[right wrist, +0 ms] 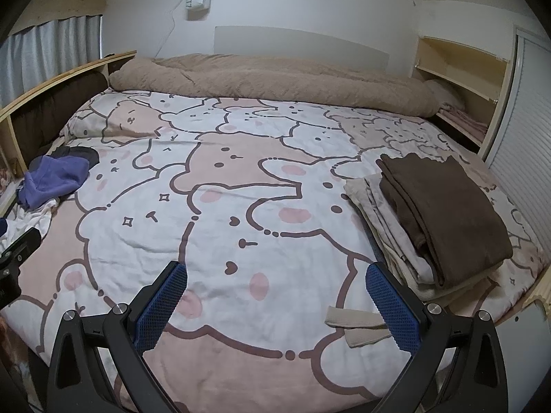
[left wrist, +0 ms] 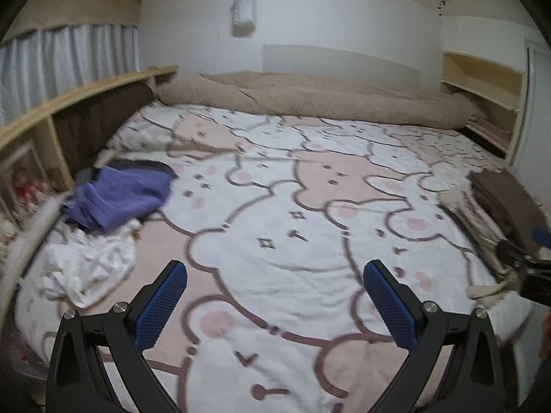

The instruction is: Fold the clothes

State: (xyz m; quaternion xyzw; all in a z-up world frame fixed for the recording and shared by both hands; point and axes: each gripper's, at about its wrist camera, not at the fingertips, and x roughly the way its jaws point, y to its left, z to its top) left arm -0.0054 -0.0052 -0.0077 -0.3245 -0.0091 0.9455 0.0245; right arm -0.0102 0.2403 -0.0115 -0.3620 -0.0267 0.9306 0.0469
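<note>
While both grippers hang over the bedspread [right wrist: 241, 206] with jaws spread wide and empty, left gripper [left wrist: 275, 296] and right gripper [right wrist: 275, 296], the unfolded purple garment [left wrist: 120, 196] and white garment [left wrist: 86, 268] lie at nine o'clock, the folded stack [right wrist: 440, 213] at three o'clock

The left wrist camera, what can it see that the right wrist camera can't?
Only the left wrist view shows the whole crumpled white garment below the purple one, and the picture frame in the side shelf. Only the right wrist view shows the folded stack fully, with the brown garment on top, and the beige strip near the bed's front edge. Both show the bear-print bedspread, the purple garment, the rolled tan duvet, and open, empty grippers: left, right.
</note>
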